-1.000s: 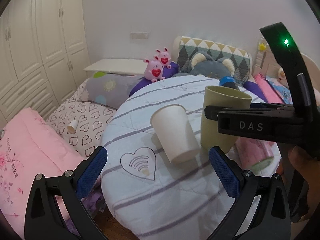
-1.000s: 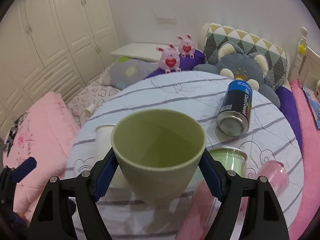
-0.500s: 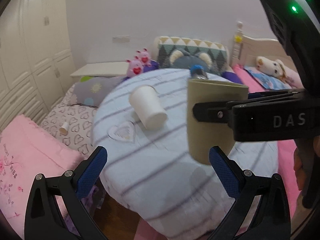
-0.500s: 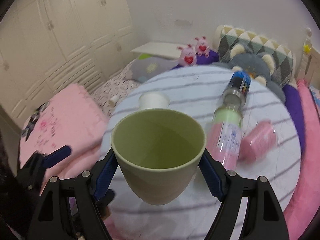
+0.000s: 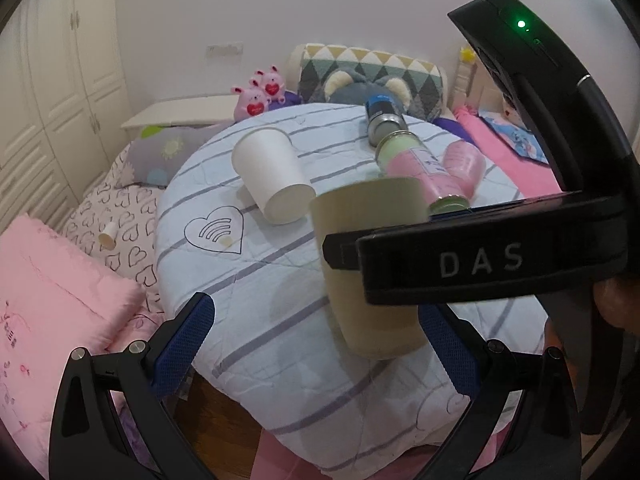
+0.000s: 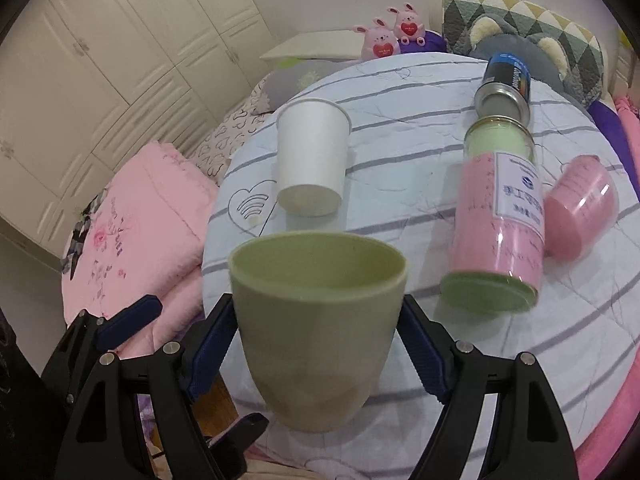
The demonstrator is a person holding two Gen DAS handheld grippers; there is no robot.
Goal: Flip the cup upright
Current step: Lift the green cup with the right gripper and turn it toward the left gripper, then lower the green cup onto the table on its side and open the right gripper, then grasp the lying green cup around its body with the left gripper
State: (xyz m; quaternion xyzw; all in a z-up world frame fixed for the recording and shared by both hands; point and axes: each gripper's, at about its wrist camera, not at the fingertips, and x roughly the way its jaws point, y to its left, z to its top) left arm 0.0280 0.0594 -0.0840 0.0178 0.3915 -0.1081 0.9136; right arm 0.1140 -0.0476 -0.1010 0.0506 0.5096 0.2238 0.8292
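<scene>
Green cup [image 6: 318, 320] upright, mouth up, clamped in right gripper [image 6: 320, 344] low over round table's near edge [image 5: 280, 412], seemingly flipped but not yet released; left gripper [image 5: 320, 344] open, empty.

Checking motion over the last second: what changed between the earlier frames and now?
The right hand-held gripper has carried the green cup, mouth up, toward the near edge of the table and lower; whether it touches down is unclear. Grip unchanged, nothing let go. The left hand-held gripper stays open and empty. The white paper cup, bottle, can and pink cup lie as before.
</scene>
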